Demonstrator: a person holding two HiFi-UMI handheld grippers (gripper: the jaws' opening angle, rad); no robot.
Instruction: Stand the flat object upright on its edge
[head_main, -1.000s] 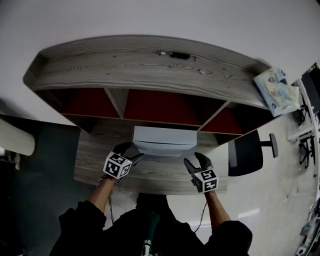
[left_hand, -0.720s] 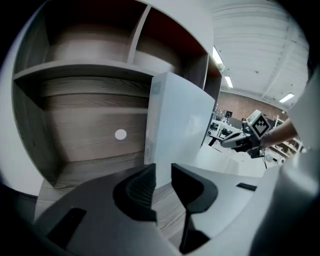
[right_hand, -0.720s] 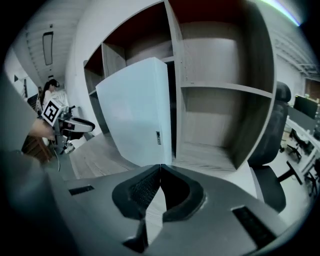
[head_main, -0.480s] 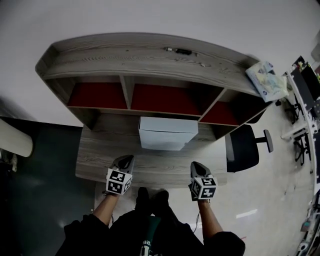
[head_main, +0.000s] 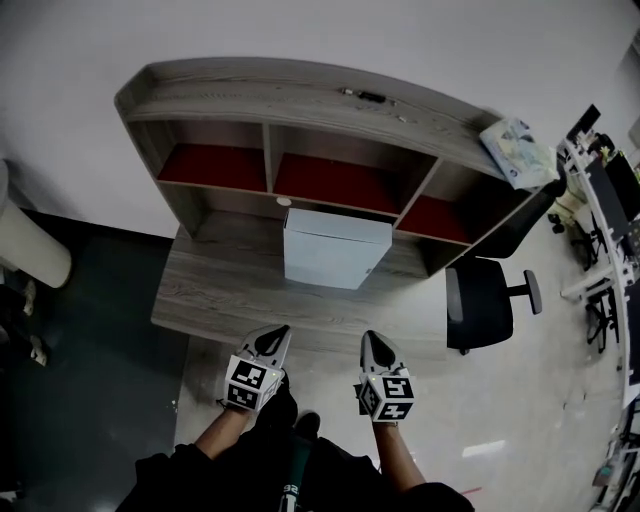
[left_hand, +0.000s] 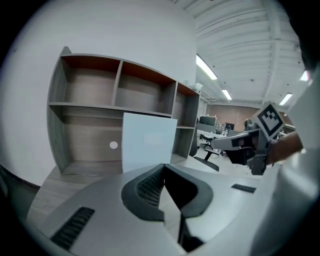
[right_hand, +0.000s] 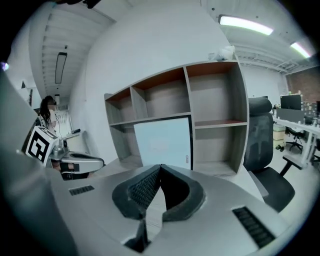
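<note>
A flat white box (head_main: 333, 250) stands upright on its edge at the back of the wooden desk (head_main: 225, 295), leaning against the shelf unit. It also shows in the left gripper view as the white box (left_hand: 148, 142) and in the right gripper view as the white box (right_hand: 162, 142). My left gripper (head_main: 278, 336) and right gripper (head_main: 372, 343) hang side by side off the desk's front edge, well clear of the box. Both are shut with nothing between their jaws.
A wooden shelf unit (head_main: 310, 100) with red-backed compartments rises behind the desk. A black office chair (head_main: 482, 300) stands to the right. A packet (head_main: 518, 150) lies on the shelf top's right end. More desks with monitors (head_main: 605, 200) line the far right.
Both grippers have closed and drawn back from the box's sides to beyond the desk's front edge. The box stays standing upright. The head view has pulled back and shifted.
</note>
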